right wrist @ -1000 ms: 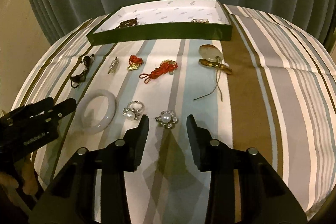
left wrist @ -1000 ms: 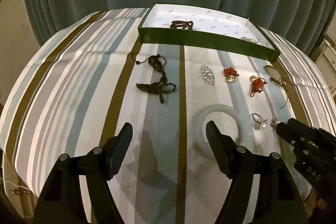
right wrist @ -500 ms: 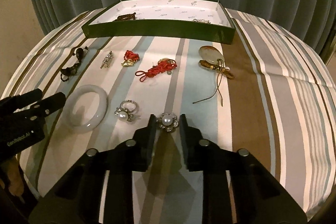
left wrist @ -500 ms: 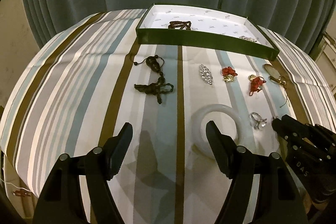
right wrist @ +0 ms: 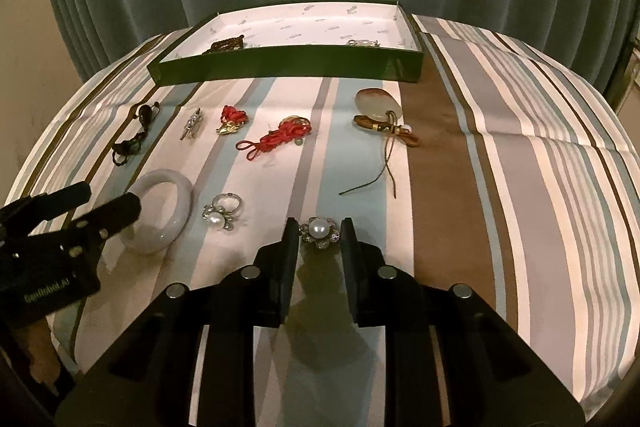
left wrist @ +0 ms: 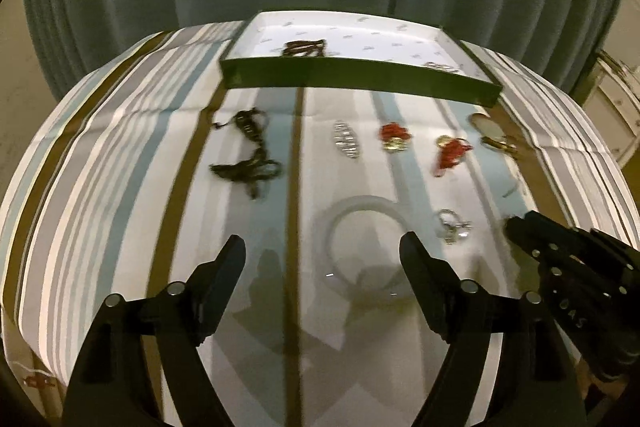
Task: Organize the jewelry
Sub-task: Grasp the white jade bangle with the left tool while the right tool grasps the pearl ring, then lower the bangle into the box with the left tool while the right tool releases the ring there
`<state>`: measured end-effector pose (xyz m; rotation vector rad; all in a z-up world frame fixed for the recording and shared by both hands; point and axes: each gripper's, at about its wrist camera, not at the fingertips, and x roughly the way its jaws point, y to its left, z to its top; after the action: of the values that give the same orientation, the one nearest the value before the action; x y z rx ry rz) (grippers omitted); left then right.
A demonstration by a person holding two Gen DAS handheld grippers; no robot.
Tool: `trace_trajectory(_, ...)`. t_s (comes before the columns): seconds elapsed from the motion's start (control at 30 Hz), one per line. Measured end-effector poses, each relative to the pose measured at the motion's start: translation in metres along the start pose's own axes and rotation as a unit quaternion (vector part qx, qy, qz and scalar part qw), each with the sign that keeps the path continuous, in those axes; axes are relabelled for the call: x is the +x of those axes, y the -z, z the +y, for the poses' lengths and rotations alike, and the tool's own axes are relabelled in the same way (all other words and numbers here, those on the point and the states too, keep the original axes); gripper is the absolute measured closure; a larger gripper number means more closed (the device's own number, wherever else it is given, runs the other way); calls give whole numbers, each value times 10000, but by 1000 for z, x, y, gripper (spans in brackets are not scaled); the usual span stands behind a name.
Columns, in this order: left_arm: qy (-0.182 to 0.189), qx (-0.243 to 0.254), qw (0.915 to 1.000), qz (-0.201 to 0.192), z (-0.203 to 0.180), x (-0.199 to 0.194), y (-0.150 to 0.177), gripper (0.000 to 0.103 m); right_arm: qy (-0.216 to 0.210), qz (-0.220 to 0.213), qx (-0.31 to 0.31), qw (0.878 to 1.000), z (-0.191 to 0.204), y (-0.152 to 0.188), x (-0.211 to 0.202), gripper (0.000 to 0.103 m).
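Observation:
Jewelry lies on a striped cloth. My right gripper (right wrist: pixel 320 227) has its jaws narrowed around a pearl flower brooch (right wrist: pixel 320 231), the pads close to its sides; contact is unclear. A pearl ring (right wrist: pixel 222 213) and a white jade bangle (right wrist: pixel 160 215) lie to its left. My left gripper (left wrist: pixel 322 249) is open over the bangle (left wrist: pixel 364 247), empty. A green tray (right wrist: pixel 288 65) at the far edge holds a brown bracelet (right wrist: pixel 228 45) and a silver piece (right wrist: pixel 362 43).
In the middle row lie a dark cord pendant (right wrist: pixel 138 129), a crystal brooch (right wrist: pixel 192 123), a red-gold charm (right wrist: pixel 232 119), a red cord knot (right wrist: pixel 280 137) and a stone pendant (right wrist: pixel 374 105) with a brown cord. A grey-green curtain hangs behind the table.
My right gripper moved forward and down and narrowed its jaws around the pearl flower brooch. My left gripper shifted right, bringing the bangle between its jaws.

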<state>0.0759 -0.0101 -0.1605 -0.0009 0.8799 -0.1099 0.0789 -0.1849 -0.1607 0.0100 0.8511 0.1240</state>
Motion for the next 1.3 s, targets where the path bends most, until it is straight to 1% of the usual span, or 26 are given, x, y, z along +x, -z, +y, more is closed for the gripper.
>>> trace_trajectory(0.13,64,104,9999,0,-12,3,-1,21,-55,7,99,9999,-5,1,0,82)
trace_trajectory(0.33,-51,276,9995,159,-21,19,0,21,-119,-7,221,9997,-11,2,-1,82)
trace_trajectory(0.43,-63,326,9994,128,-23,22,0,21,-155,-13,250,9996,-13,3,-1,82)
trace_trajectory(0.53,-100,386,9990,195,-24,29,1,21,-191,3,267,9995,-13,4,0,82)
trace_trajectory(0.77,-54,457,9989,69,-23,28,4,20,-203,22,289,9994,-13,4,1,82)
trace_trajectory(0.83,-15,499,9988,18,-24,27,5,25,-197,21,287,9994,-13,4,1,82)
trace_trajectory(0.87,16,562,9984,-16,-26,26,5,33,-195,20,285,9994,-12,4,2,82)
trace_trajectory(1.2,56,523,9986,-37,-23,22,7,33,-207,19,292,9994,-12,5,2,82)
trace_trajectory(1.3,80,468,9988,-137,-21,14,4,33,-222,-6,299,9993,-11,5,0,82)
